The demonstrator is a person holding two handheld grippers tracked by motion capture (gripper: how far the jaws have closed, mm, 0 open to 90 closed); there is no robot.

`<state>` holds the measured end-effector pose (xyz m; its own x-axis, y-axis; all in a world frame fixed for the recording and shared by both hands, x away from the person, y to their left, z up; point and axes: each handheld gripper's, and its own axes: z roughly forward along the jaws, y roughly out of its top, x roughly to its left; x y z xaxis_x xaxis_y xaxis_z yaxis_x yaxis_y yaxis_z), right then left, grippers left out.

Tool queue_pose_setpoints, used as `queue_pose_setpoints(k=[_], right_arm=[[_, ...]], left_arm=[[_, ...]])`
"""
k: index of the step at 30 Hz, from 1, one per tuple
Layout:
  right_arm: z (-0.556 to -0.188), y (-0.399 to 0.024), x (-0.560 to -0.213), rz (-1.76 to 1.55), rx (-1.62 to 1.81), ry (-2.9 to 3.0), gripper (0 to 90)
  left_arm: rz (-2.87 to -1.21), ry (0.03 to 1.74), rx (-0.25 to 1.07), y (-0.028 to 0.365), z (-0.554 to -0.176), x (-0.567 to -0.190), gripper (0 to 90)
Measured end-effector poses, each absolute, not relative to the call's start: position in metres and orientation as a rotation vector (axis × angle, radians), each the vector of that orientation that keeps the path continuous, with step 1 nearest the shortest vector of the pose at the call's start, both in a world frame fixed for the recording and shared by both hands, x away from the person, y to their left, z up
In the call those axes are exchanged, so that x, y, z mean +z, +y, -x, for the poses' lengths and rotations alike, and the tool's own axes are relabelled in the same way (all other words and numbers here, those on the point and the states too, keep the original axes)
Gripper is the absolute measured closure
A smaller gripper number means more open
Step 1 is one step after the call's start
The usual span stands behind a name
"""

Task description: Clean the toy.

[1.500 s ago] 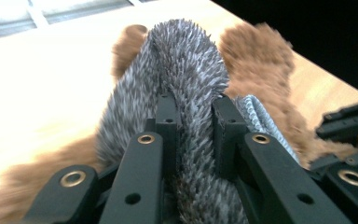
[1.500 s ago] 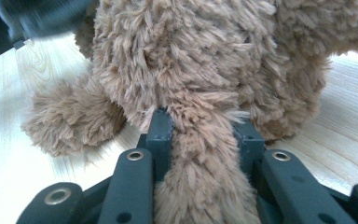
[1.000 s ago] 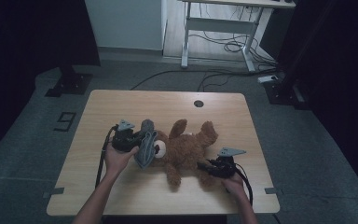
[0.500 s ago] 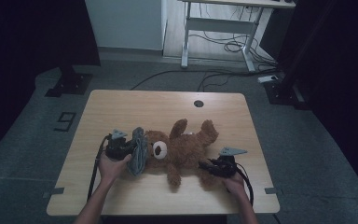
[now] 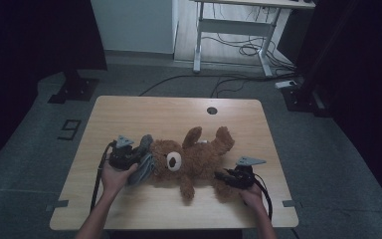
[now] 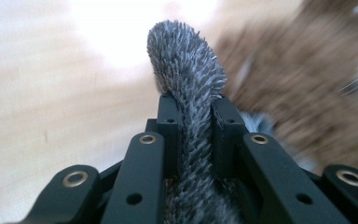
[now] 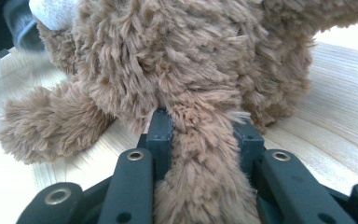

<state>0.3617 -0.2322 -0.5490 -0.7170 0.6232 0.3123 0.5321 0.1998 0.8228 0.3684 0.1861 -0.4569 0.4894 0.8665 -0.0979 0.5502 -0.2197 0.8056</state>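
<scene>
1. A brown teddy bear (image 5: 194,162) lies on the wooden table (image 5: 179,109), a little below the middle of the high view, with its head toward the left of the frame and its limbs spread toward the right and the bottom.
2. A grey fluffy cloth (image 5: 143,164) sits against the bear's head, at the left of centre in the high view, touching the plush.
3. The left gripper (image 5: 137,158) sits at the left of the bear's head in the high view, held by the person's left hand (image 5: 113,177), whose forearm comes up from the bottom edge.
4. In the left gripper view the two black jaws are closed tight on the grey fluffy cloth (image 6: 189,93); a strip of it runs up between them at the centre of the frame and curls over above their tips. The blurred brown bear (image 6: 298,70) fills the upper right of that view.
5. The right gripper (image 5: 224,175) lies at the lower right of the bear in the high view, held by the right hand (image 5: 251,191).
6. In the right gripper view the jaws are clamped on one brown limb of the bear (image 7: 205,154), which runs down between them at the bottom centre. The bear's body rises above, and another limb rests on the table at the left.
</scene>
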Motion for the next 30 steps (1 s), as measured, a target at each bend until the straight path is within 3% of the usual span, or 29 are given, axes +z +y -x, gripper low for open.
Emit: queue_pose_setpoints(k=[9,17,21,30], right_arm=[[-0.362,-0.232,-0.549,-1.139,1.557,2.358,67.2],[-0.360,-0.236,-0.549,-1.143,1.551,2.343,67.2],[-0.360,-0.236,-0.549,-1.141,1.553,2.346,67.2],[-0.360,-0.236,-0.550,-1.142,1.556,2.352,67.2]], left_arm=[[-1.940,0.996,0.422,0.117,-0.379,-0.416,75.7],[-2.058,0.935,0.390,0.053,-0.391,-0.427,75.5],[-2.088,0.974,0.399,0.059,-0.394,-0.443,75.5],[-2.000,1.061,0.408,0.114,-0.391,-0.446,75.5]])
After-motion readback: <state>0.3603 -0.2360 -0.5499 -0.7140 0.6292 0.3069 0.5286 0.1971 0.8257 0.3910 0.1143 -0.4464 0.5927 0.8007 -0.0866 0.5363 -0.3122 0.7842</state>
